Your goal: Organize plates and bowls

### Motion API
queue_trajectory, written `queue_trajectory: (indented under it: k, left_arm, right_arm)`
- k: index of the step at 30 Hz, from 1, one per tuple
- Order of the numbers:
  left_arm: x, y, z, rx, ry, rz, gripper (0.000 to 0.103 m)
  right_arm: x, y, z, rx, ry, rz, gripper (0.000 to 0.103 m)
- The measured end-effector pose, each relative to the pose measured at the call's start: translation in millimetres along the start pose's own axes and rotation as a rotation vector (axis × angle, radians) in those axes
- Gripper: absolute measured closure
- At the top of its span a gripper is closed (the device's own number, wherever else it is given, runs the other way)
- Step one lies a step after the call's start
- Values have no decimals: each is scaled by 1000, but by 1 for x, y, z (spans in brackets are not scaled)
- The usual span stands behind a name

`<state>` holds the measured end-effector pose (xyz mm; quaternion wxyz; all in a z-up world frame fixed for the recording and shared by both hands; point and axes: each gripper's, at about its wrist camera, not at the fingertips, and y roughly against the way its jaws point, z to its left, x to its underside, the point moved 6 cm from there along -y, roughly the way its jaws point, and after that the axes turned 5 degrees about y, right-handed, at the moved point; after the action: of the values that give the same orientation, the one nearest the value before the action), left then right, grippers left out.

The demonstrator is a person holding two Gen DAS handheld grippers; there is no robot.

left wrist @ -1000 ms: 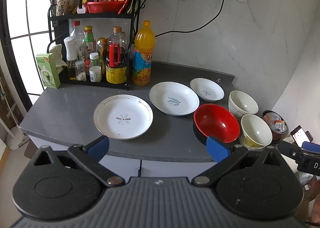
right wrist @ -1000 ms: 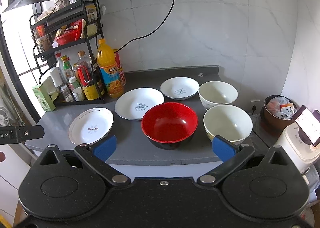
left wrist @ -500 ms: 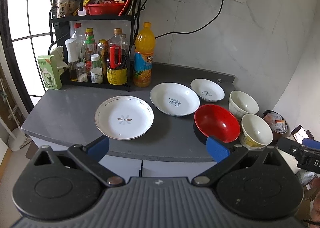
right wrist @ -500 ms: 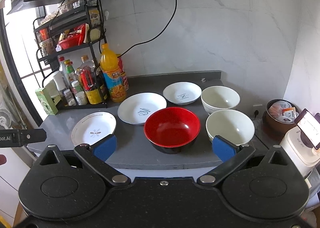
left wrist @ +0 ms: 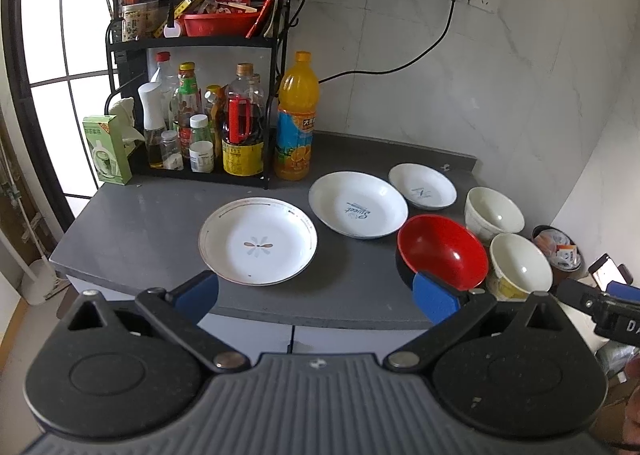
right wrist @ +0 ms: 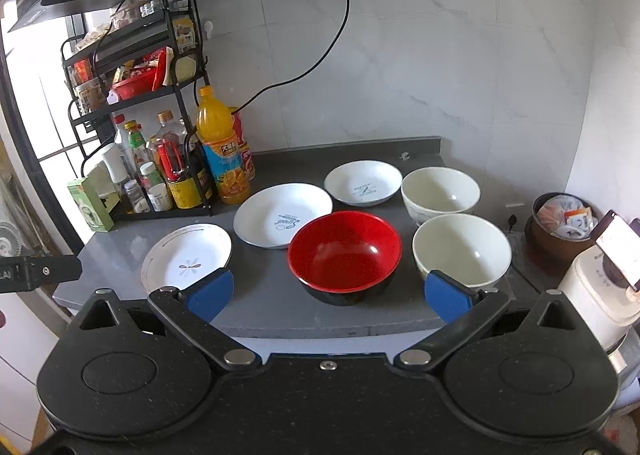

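Observation:
On the grey counter (left wrist: 132, 223) lie a white plate with a flower mark (left wrist: 258, 241), a larger white plate with blue writing (left wrist: 358, 204) and a small white dish (left wrist: 422, 186). A red bowl (right wrist: 345, 252) sits front centre, with two cream bowls (right wrist: 462, 249) (right wrist: 440, 191) to its right. My left gripper (left wrist: 316, 295) hangs open in front of the counter edge, below the flower plate. Before the red bowl my right gripper (right wrist: 328, 295) is also open. Neither holds anything.
A black wire rack (left wrist: 200, 43) with sauce bottles and an orange juice bottle (left wrist: 296, 119) fills the back left. A green box (left wrist: 106, 149) stands at the left edge. To the right of the counter are a brown pot (right wrist: 560, 223) and a white appliance (right wrist: 596, 295).
Both cameras have drifted slightly back and up, so the dishes sit a little lower in view. No dish has moved and both grippers remain open.

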<state>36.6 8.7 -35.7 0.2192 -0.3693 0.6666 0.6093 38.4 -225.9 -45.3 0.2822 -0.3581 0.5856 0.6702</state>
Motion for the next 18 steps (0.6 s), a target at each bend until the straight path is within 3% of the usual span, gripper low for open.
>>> queue_trajectory:
  k: [18]
  left_arm:
    - [-3,-2,-4,8,21,5,0]
  right_arm:
    - [-4,-3,-1,-7,3,9,0]
